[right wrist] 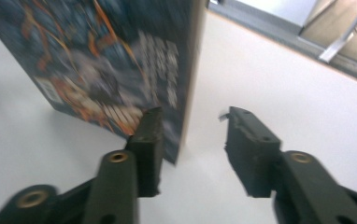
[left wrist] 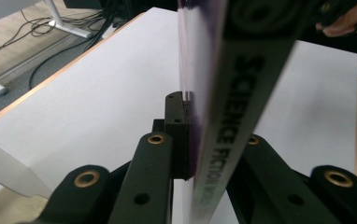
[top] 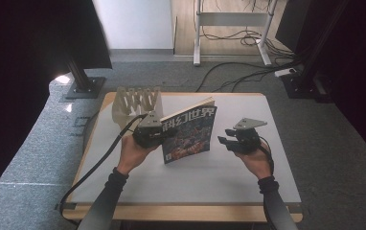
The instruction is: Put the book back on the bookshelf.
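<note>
My left gripper fingers squeeze the magazine upright on the bench. My right gripper fingers stand apart, holding nothing. From above I see its cover; the left gripper view shows its spine.

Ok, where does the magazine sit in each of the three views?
High view: magazine upright at table centre, clamped by the left gripper.
Left gripper view: spine edge-on, centre right, between the jaws.
Right gripper view: cover upper left.
Shared landmark: white tabletop.
</note>
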Available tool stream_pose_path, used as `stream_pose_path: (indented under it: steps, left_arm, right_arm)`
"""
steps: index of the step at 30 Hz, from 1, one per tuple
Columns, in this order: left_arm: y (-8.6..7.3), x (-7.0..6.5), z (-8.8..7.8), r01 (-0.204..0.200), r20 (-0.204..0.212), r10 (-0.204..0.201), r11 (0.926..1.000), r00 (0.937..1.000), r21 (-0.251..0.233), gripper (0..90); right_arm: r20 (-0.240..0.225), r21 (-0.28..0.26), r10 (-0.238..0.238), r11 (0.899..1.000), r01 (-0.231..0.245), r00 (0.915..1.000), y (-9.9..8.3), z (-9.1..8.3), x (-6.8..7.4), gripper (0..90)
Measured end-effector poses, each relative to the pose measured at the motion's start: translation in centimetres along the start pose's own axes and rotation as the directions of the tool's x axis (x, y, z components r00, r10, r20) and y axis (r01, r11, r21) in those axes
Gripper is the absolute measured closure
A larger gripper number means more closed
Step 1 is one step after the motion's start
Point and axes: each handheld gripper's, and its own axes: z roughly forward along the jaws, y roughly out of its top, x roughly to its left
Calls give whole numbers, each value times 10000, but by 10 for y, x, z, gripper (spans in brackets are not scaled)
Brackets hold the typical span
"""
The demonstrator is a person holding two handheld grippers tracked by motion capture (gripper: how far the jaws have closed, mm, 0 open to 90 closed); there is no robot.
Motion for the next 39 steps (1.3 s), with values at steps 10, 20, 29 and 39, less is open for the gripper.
stream_pose_path:
  steps: [10, 20, 29, 39]
  left_arm:
    - [-2, 0, -16, 265, 105, -265, 9996, 9996, -5, 825]
    - [-4, 0, -38, 423, -150, -423, 9991, 9990, -19, 825]
    - [-10, 4, -55, 672, -491, -672, 9977, 9965, -20, 826]
    - [-18, 7, -77, 864, -905, -869, 9962, 9921, -95, 826]
  right_arm:
    - [312, 567, 401, 9975, -418, 9987, -45, 12, -4, 249]
    - [873, 1213, 836, 9882, -938, 9927, -82, 30, -6, 108]
    - [1087, 1579, 1166, 9785, -1329, 9872, -105, 39, -10, 2]
    - [1139, 1681, 1158, 9766, -1340, 9867, -107, 41, -10, 0]
